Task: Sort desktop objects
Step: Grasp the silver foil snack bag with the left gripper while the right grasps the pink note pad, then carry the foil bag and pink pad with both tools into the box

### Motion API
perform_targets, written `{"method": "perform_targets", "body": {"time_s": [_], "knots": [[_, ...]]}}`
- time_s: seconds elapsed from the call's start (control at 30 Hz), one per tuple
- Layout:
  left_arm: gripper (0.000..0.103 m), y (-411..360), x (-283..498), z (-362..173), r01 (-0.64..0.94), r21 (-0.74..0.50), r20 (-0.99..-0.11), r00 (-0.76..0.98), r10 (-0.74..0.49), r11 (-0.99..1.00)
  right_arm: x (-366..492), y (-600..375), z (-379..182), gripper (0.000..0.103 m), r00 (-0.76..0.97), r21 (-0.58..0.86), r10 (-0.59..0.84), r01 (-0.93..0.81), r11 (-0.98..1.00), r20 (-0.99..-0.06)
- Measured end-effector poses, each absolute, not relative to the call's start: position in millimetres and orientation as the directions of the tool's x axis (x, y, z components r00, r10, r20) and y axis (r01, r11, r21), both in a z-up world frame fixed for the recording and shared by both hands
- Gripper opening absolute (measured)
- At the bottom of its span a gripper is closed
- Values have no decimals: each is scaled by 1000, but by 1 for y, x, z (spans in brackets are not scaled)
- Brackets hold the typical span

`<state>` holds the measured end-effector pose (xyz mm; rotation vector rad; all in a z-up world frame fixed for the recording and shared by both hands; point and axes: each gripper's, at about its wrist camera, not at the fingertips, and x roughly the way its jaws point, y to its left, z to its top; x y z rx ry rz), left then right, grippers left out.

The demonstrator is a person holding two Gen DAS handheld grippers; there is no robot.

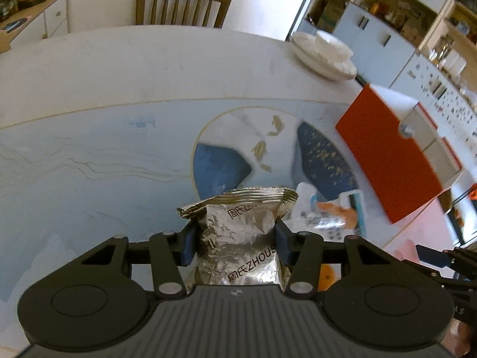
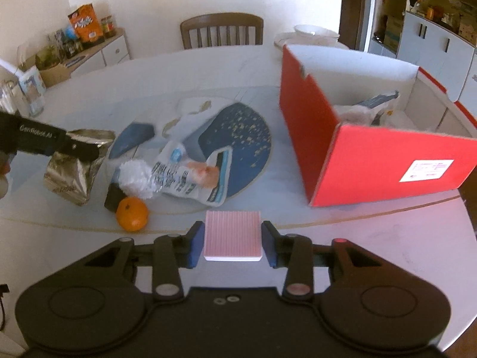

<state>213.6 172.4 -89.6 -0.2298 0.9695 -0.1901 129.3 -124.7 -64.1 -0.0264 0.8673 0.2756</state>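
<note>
**Two loads held, one red box to reach**

Two claws are loaded. The left claw [image 1: 235, 240] is clamped on a crinkled silver foil packet [image 1: 243, 238], pinched across its waist with the crimped top edge standing beyond the pads. The right claw [image 2: 232, 243] is gripped on a pink ribbed pad [image 2: 232, 234], a flat square thing held by its two side edges and kept level.

The coming move is judged to turn on the open red box [image 2: 372, 155]. From the right claw it lies at about one o'clock, near, its long axis running from nine towards three and its white inside shown from above (some bagged goods are already in it). From the left claw the red box [image 1: 387, 155] is seen at two o'clock, farther off, with the printed pouch [image 1: 331, 214] lying on the bench [image 1: 119, 89] in between.

The right hand is therefore nearer. A short carry over the near wall would be needed for the pad; a longer crossing is left to the packet.

An orange [image 2: 132, 213] and a white fluffy thing [image 2: 135, 177] remain unsorted.
</note>
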Motion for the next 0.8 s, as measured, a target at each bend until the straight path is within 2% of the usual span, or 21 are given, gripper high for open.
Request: {"method": "perform_targets", "body": {"time_s": [0.4, 0.8], "knots": [[50, 161, 201, -53, 56, -345, -754, 578, -312, 937, 140, -158, -27, 40, 643, 119, 249, -238, 964, -725], [50, 100, 210, -28, 151, -367, -722, 576, -384, 918, 150, -201, 2, 40, 678, 129, 248, -222, 966, -691]]}}
